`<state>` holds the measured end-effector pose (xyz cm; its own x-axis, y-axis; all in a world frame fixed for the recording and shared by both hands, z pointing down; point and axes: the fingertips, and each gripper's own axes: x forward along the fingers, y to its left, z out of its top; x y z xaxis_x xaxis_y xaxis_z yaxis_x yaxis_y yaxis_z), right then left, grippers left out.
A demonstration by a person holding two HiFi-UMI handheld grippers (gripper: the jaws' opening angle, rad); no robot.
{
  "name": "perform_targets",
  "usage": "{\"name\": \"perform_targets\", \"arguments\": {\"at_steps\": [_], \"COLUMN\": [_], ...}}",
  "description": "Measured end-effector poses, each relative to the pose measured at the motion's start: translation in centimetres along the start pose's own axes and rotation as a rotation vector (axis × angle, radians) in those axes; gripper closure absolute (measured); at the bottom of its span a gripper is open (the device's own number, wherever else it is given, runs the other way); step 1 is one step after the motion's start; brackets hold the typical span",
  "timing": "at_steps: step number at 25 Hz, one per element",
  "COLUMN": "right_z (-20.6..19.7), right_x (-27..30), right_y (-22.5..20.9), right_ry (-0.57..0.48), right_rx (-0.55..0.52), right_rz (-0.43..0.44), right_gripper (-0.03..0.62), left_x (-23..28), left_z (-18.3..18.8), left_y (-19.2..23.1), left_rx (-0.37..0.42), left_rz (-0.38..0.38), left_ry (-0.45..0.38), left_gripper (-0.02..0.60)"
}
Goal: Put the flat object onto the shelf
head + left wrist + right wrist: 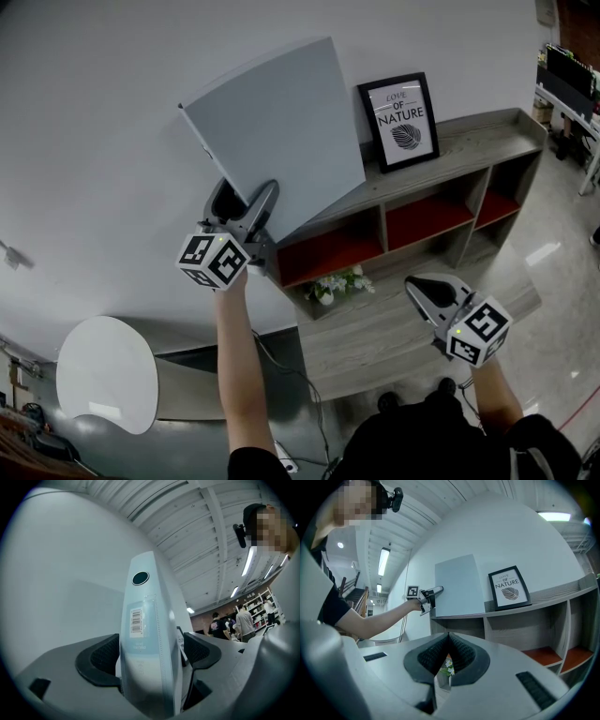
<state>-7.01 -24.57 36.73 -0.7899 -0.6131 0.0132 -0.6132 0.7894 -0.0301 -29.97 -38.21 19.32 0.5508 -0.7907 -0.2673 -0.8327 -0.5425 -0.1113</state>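
Observation:
The flat object is a pale grey folder (pixel 272 131) that stands upright on the left end of the wooden shelf's top board (pixel 487 136), against the white wall. In the right gripper view the folder (pixel 457 585) stands left of a framed print. My left gripper (pixel 246 197) is at the folder's lower left corner. In the left gripper view the folder's spine (pixel 145 634) with its barcode label runs between the jaws of the left gripper (pixel 150 653); they stand wide, with a gap at the right pad. My right gripper (pixel 433 291) hangs lower right, shut and empty (pixel 449 651).
A black-framed leaf print (pixel 401 120) leans on the shelf top right of the folder. Below are red-backed compartments and a small pot of white flowers (pixel 339 283). A round white table (pixel 105 373) stands lower left. People stand far off in the room.

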Motion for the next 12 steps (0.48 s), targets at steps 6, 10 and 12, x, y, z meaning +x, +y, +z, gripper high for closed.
{"name": "perform_targets", "arguments": {"at_steps": [6,10,12], "right_z": [-0.1,0.0,0.0], "right_x": [0.0,0.0,0.1], "right_y": [0.3,0.6,0.7], "right_ry": [0.001,0.002,0.0], "right_rx": [-0.001,-0.001,-0.003], "right_rz": [0.006,0.015,0.018], "right_gripper": [0.582,0.582,0.582], "left_x": [-0.7,-1.3,-1.6], "left_z": [1.1,1.5,1.7], "left_y": [0.2,0.4,0.4], "left_rx": [0.009,0.012,0.017], "left_rz": [0.03,0.047,0.05], "left_ry": [-0.018,-0.022,-0.025], "left_gripper": [0.155,0.153,0.153]}}
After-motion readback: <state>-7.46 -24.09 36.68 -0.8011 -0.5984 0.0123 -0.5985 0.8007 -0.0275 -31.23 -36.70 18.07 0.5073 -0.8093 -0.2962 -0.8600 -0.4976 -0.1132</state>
